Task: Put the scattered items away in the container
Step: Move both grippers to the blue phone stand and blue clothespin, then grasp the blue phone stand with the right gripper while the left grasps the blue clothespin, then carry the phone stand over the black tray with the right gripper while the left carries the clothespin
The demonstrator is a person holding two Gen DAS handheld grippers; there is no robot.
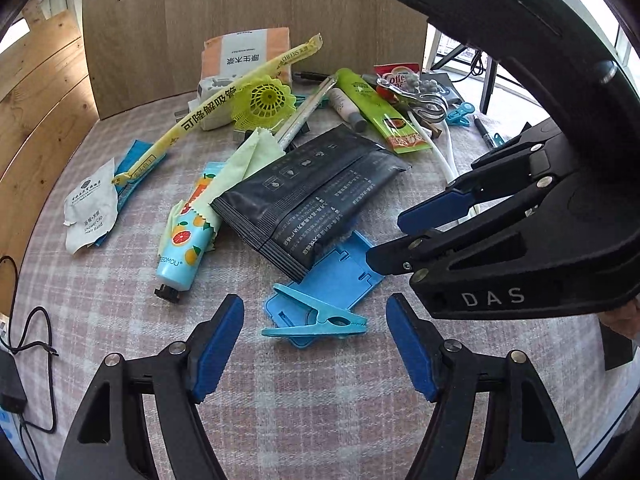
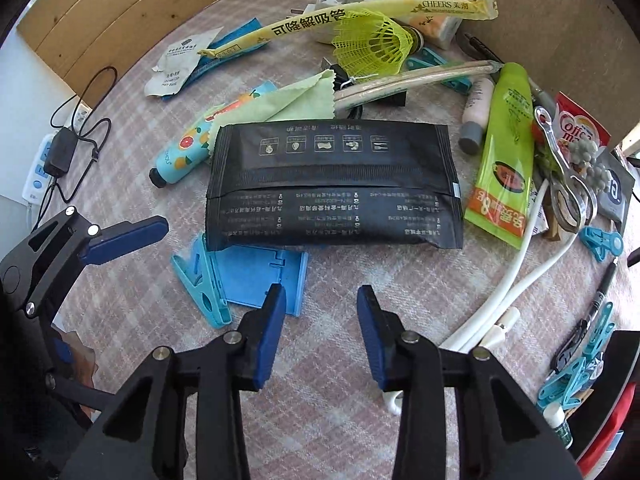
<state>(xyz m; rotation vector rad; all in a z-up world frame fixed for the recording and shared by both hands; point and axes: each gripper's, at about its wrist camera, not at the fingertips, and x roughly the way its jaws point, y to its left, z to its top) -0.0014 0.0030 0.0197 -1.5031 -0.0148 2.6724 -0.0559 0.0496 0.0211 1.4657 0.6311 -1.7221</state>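
Scattered items lie on a checked cloth. A black wipes pack (image 1: 308,196) (image 2: 332,184) lies in the middle, partly on a blue plastic stand (image 1: 340,280) (image 2: 260,276) with a light blue clothes peg (image 1: 316,318) (image 2: 204,284) on it. My left gripper (image 1: 316,320) is open and empty, its fingers either side of the peg. My right gripper (image 2: 322,304) is open and empty, just in front of the wipes pack; it also shows in the left wrist view (image 1: 384,240). A fruit-print tube (image 1: 186,240) lies to the left. No container is clearly in view.
Further back lie a yellow straw sleeve (image 1: 224,100), a yellow shuttlecock (image 1: 268,104), a tissue pack (image 1: 244,56), a green tube (image 2: 504,152), metal tongs (image 2: 564,172), a white cable (image 2: 516,276) and more blue pegs (image 2: 580,364). Wooden panels (image 1: 200,8) stand behind. A power strip (image 2: 36,176) lies left.
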